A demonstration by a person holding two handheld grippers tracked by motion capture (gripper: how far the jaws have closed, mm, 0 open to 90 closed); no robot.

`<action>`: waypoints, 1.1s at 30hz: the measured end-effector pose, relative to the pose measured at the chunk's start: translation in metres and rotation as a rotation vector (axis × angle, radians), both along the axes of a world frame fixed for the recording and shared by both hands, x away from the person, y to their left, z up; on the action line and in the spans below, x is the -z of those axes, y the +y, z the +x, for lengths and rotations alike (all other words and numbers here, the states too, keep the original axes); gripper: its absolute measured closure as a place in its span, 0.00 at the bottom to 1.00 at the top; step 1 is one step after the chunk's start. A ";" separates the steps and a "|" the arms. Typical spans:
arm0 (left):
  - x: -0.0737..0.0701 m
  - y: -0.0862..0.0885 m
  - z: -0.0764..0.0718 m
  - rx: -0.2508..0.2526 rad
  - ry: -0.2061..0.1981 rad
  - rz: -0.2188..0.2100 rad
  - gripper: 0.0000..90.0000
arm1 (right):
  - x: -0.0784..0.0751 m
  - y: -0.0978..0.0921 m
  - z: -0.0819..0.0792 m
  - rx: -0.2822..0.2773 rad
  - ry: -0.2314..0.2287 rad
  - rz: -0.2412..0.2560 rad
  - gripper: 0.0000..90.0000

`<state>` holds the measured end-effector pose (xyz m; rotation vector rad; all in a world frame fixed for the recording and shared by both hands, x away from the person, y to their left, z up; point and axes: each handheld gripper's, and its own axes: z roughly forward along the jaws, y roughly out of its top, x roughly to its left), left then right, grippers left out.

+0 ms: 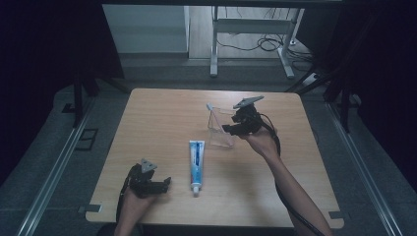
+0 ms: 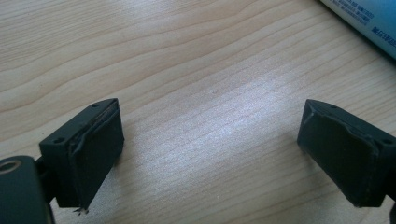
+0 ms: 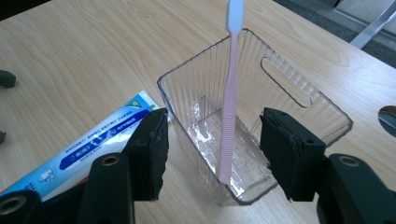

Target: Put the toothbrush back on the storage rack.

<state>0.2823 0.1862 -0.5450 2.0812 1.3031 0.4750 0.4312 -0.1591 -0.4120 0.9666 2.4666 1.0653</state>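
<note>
Right gripper view: we see the toothbrush leaning inside the clear bin, between the parted jaws of our right hand-held gripper, which grips nothing.
Done: we judge the toothbrush stowed.
Left: the toothpaste tube lies flat on the table, beside the bin.
Left hand-held gripper: jaws wide apart, empty, the tube just off to its right.

The table is seen whole from above and from the near side in the high view. Bare wood is viewed closely in the left gripper view. The bin is looked down on closely in the right gripper view; the tube is shared by all three.
</note>
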 end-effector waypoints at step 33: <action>0.000 0.000 0.000 0.000 0.000 0.000 0.08 | 0.015 -0.028 -0.031 -0.058 0.003 -0.029 0.03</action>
